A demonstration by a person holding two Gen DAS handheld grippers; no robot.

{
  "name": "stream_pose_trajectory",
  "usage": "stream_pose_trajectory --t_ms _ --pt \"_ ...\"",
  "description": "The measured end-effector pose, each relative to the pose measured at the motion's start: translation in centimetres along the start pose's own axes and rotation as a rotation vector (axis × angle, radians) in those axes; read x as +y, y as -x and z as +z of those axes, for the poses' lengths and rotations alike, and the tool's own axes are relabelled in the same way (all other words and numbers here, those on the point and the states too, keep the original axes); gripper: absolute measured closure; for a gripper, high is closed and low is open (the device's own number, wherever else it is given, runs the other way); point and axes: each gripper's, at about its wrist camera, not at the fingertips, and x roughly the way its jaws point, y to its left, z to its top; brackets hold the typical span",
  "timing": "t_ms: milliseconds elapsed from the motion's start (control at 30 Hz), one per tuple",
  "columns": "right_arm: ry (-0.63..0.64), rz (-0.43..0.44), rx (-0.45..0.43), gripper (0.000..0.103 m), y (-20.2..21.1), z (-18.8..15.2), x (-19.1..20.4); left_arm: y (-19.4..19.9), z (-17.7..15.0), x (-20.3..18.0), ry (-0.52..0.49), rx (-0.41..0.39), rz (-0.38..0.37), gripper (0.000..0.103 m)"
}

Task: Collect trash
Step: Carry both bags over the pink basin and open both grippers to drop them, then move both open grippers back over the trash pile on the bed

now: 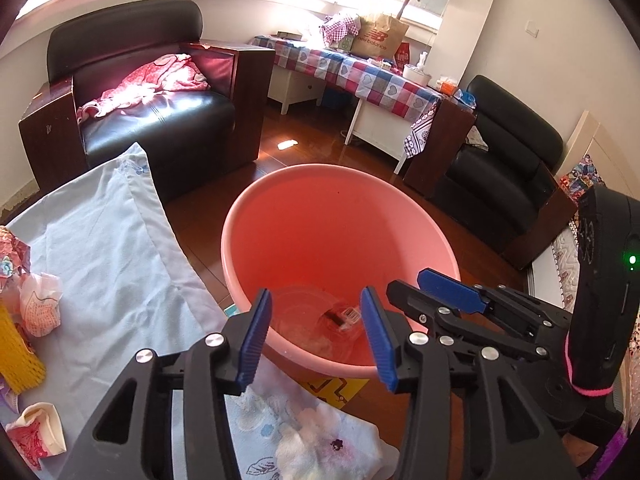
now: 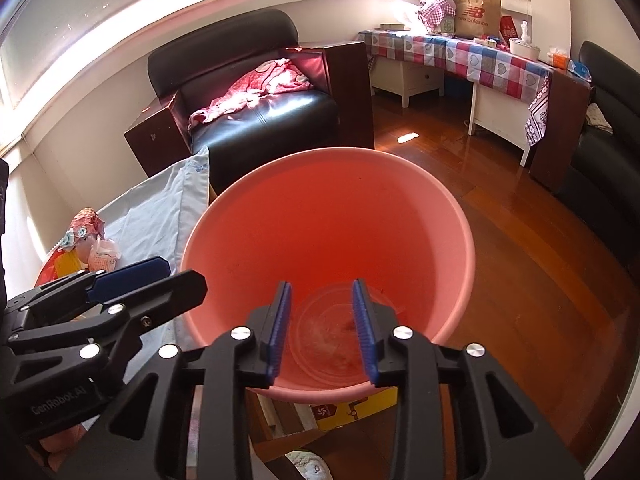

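A pink plastic bucket [image 1: 280,216] stands on the floor beside the cloth-covered table; it also shows in the right wrist view [image 2: 320,208]. Clear plastic packaging with a barcode label [image 1: 344,318] lies at its bottom. My left gripper [image 1: 316,336] is open and empty above the bucket's near rim. My right gripper [image 2: 322,328] is open and empty over the bucket too. Crumpled paper wrappers [image 1: 40,308], a yellow foam net [image 1: 16,356] and another crumpled wrapper [image 1: 36,432] lie on the light blue cloth [image 1: 112,248] at the left.
A black armchair [image 1: 152,112] with pink clothes stands behind the table. A checked-cloth desk [image 1: 360,76] with bags is at the back. A second black chair [image 1: 504,176] is at the right. A yellow box [image 2: 352,408] lies under the bucket.
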Motion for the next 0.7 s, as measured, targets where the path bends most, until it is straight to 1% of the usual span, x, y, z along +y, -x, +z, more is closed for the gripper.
stream_pose_trajectory --t_ms 133,233,267,367,433,700 --pt "0.014 0.031 -0.040 0.070 1.1 0.2 0.4 2.1 -0.1 0.6 0.011 -0.043 -0.007 0.054" --pt "0.048 0.016 -0.100 0.070 2.4 0.0 1.4 4.0 -0.5 1.1 0.015 -0.081 0.006 0.054" --pt "0.057 0.014 -0.107 0.070 2.7 -0.1 1.8 4.7 -0.6 1.2 0.015 -0.088 0.013 0.054" --pt "0.069 0.042 -0.089 0.070 3.5 -0.6 2.8 6.6 -1.5 2.0 0.026 -0.099 0.036 0.054" --pt "0.081 0.054 -0.071 0.070 4.0 -1.1 3.7 7.7 -2.4 2.6 0.041 -0.091 0.063 0.054" --pt "0.154 0.116 -0.033 0.069 5.0 -4.1 9.8 12.1 -7.0 5.9 0.119 -0.086 0.207 0.054"
